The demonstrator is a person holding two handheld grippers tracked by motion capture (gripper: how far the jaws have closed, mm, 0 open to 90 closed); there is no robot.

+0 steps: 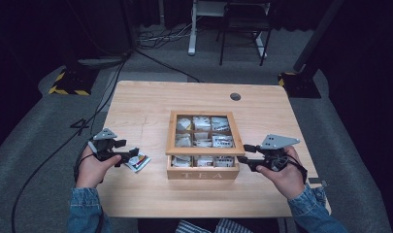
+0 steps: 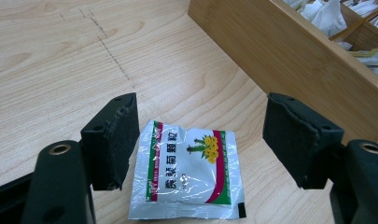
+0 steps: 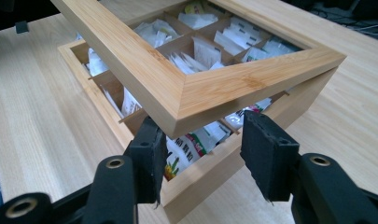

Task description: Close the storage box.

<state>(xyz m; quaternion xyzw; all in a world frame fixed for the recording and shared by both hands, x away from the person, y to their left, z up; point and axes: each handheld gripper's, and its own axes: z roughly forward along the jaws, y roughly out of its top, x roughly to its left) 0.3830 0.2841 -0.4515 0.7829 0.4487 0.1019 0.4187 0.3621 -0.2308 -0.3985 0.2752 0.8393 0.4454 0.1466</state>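
Pale wooden tabletop (image 1: 150, 104), dark curtained room behind, cables on grey floor.

Your bamboo tea box (image 1: 202, 173), marked TEA on its front wall, sits at table centre. Its glass-paned bamboo-framed lid (image 3: 196, 93) stands slightly raised, near corner lifted off the base. Your right gripper (image 3: 200, 154) is at the box's 3 o'clock, jaws part-spread either side of that lid corner; whether the pads press the frame, you cannot tell. Judgement: lid is stiff, light, hinged at 12 o'clock; the smooth bamboo edge may slip, and the pane is fragile, so hold the frame corner only and let it down gently.

Small white foil tea sachet (image 2: 186, 172), red-and-green bands with yellow flower print, lies flat on the table at the box's 9 o'clock, just beside it. Your left gripper (image 2: 200, 144) hovers over it, jaws spread wide, holding nothing. Sachet: thin, crinkly, slippery; pinch across an edge.
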